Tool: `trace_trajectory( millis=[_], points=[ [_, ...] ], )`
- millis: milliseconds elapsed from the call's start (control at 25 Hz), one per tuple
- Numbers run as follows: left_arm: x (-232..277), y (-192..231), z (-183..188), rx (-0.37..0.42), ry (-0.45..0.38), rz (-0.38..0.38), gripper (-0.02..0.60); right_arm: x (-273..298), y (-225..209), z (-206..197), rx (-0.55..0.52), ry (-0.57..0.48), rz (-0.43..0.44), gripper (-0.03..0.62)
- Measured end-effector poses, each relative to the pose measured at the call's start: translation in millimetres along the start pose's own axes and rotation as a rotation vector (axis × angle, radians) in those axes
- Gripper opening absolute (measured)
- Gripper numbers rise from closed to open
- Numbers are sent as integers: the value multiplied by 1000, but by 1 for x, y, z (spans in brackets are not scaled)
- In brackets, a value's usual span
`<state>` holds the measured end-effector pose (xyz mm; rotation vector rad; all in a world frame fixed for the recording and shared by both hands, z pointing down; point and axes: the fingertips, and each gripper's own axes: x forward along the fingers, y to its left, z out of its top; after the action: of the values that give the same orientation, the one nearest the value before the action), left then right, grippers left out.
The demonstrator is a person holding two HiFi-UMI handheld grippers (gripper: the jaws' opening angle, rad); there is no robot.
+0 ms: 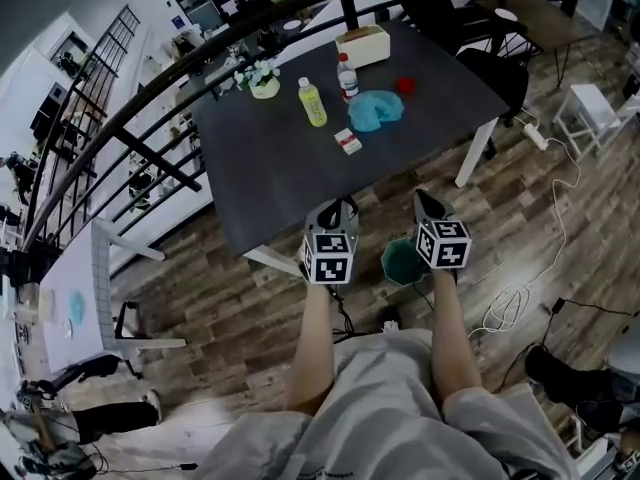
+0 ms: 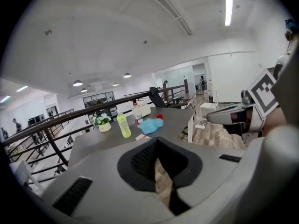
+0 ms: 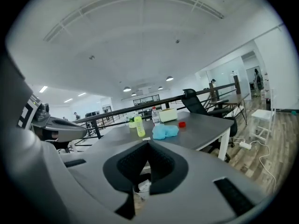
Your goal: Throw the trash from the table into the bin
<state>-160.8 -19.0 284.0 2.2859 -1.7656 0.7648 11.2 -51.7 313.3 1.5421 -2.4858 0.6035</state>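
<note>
The dark table carries a crumpled blue wad, a red cap, a small red-and-white packet, a yellow-green bottle and a clear water bottle. A teal bin stands on the floor at the table's near edge, between my two grippers. My left gripper hovers at that edge, shut and empty. My right gripper is beside it, also shut and empty. In the left gripper view the blue wad lies well beyond the left gripper. The right gripper points toward the same wad.
A tissue box and a small flower pot stand at the table's far side. A black railing runs along the left. Black chairs and a white stool stand to the right, and cables lie on the wooden floor.
</note>
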Motion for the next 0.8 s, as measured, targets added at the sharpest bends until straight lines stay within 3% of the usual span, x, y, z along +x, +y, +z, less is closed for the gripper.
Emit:
trace_trajectory(
  millis=[280, 520, 800],
  points=[
    [29, 10, 2, -74, -4, 21, 29, 30, -14, 2, 13, 12, 49, 11],
    [61, 23, 7, -103, -2, 19, 29, 54, -37, -10, 9, 64, 23, 11],
    [122, 21, 15, -91, 14, -46, 29, 92, -77, -6, 24, 88, -42, 11]
  ],
)
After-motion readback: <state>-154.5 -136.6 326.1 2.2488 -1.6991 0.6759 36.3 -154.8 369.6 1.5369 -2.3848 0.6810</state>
